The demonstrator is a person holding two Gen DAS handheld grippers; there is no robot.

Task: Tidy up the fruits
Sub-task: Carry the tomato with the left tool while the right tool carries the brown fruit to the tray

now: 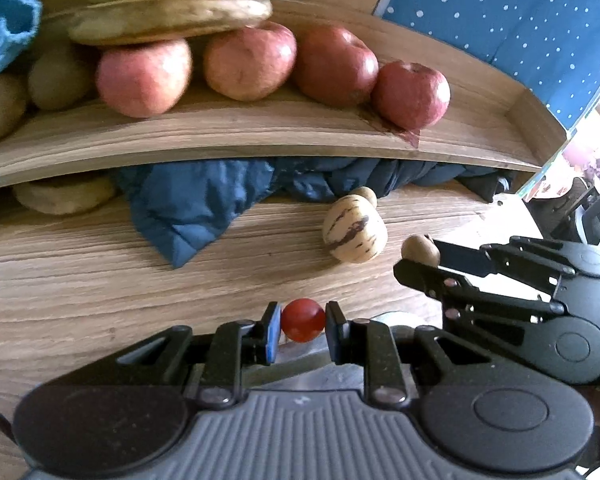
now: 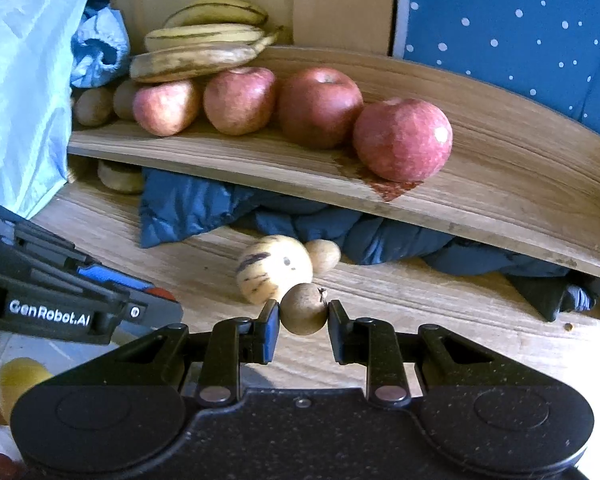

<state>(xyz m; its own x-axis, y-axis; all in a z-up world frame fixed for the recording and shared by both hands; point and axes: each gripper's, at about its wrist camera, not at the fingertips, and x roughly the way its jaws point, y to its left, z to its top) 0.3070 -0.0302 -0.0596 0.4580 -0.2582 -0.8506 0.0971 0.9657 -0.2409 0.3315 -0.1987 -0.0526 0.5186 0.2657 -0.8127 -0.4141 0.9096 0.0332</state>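
Your left gripper is closed on a small red tomato, pinched between its two pads just above the wooden table; your right gripper is clamped on a small round brown fruit, which sits snug between its fingers. From the left camera you can see the right gripper off to the side with that same brown fruit at its tips; from the right camera the left gripper shows at the left edge, a sliver of red at its tip.

Just beyond the brown fruit lies a pale striped melon on the table, touching a second small brown fruit behind it — both near a crumpled blue jacket stuffed under the shelf.

On the shelf you have four red apples in a row: the nearest one stands at the right end, the others touching side by side to its left; a bunch of bananas rests on top of the leftmost apples; a few kiwis sit at the far left, beside a pale blue bag.
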